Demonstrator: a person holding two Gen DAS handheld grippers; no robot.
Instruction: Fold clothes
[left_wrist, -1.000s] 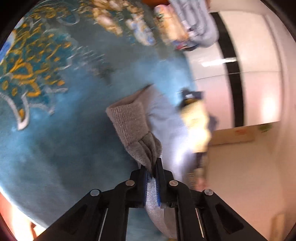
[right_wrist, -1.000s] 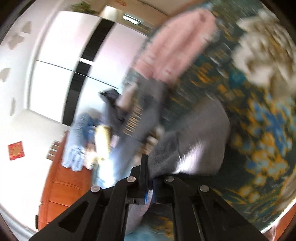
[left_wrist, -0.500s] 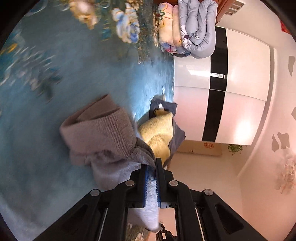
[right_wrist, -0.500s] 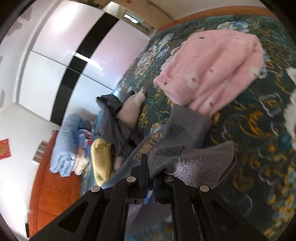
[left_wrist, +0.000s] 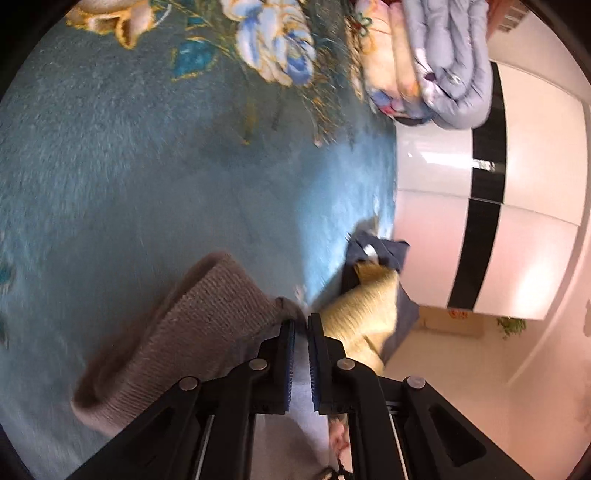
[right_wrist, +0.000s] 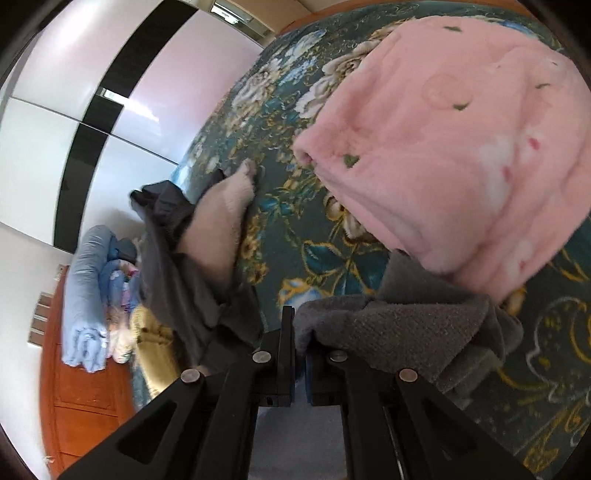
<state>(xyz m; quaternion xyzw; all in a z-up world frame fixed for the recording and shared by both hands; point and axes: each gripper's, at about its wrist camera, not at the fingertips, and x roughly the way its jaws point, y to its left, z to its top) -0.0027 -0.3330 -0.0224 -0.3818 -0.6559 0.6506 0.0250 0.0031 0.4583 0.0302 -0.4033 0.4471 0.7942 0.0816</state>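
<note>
A grey sweater with a ribbed hem (left_wrist: 192, 332) hangs from my left gripper (left_wrist: 300, 325), which is shut on its edge just above the teal floral bed cover (left_wrist: 147, 166). In the right wrist view the same grey sweater (right_wrist: 406, 328) bunches to the right of my right gripper (right_wrist: 300, 321), which is shut on its fabric. The cloth between the jaws is mostly hidden by the fingers.
A pink fleece garment (right_wrist: 461, 147) lies on the bed to the right. A dark grey garment (right_wrist: 177, 266) and a pale one (right_wrist: 221, 218) lie left. A yellow garment (left_wrist: 362, 306), folded quilts (left_wrist: 436, 62) and white wardrobe doors (left_wrist: 517, 221) stand beyond.
Both grippers swung with the grey sweater held. The left has come lower towards the bed cover. The right has moved closer to the pink garment, which now fills the upper right.
</note>
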